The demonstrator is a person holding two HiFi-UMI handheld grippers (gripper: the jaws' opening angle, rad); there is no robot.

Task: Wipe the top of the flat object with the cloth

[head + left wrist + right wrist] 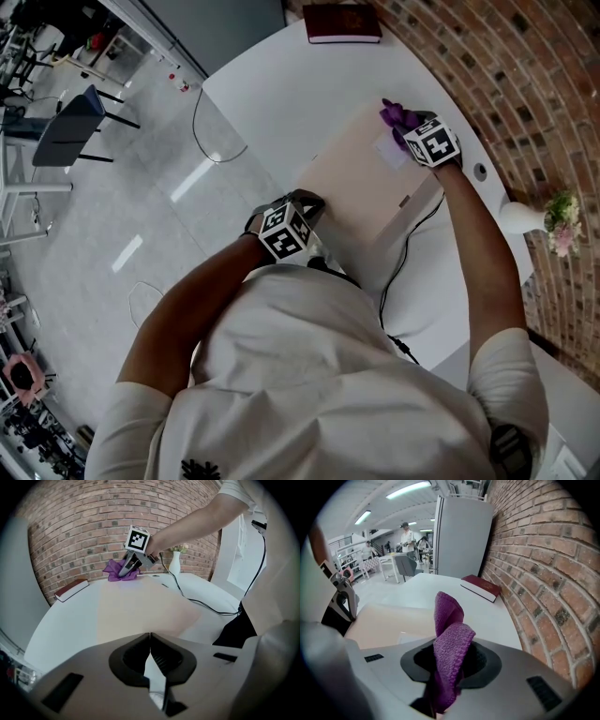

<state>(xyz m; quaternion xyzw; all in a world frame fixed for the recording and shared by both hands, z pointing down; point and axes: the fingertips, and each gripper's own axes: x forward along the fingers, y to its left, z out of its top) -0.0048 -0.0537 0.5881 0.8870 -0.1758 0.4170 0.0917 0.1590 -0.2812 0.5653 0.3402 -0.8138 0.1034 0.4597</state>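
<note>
Right gripper (450,660) is clenched on a purple terry cloth (447,620), which bunches up out of the jaws in a folded tuft. In the head view this gripper (405,129) sits right of centre in the upper half of the frame. The cloth (394,114) lies at the far corner of the flat beige board (361,183), close to the brick wall. From the left gripper view the cloth (119,570) appears to touch the board's far edge, though I cannot tell how firmly.

Left gripper (150,637) has its jaw tips pressed together with nothing between them. A pale sliver shows in the gap behind the tips, and I cannot tell what it is. In the head view it (307,202) rests at the board's near corner, centre frame, just above the person's chest.

The board lies on a white round table (272,94). A dark red book (342,23) sits at the top edge of the frame, and a white vase (525,217) of flowers stands at the right edge. A black cable (403,258) runs from the board's side toward the person.

By my reading, the wipe is at one end of a stroke, with the cloth parked at the far corner. Most of the top lies bare between the two grippers. The next move calls for pressing the tuft flatter against the surface. It should then be drawn toward the near side in overlapping passes, while the left gripper steadies the near corner so the board does not slide.
</note>
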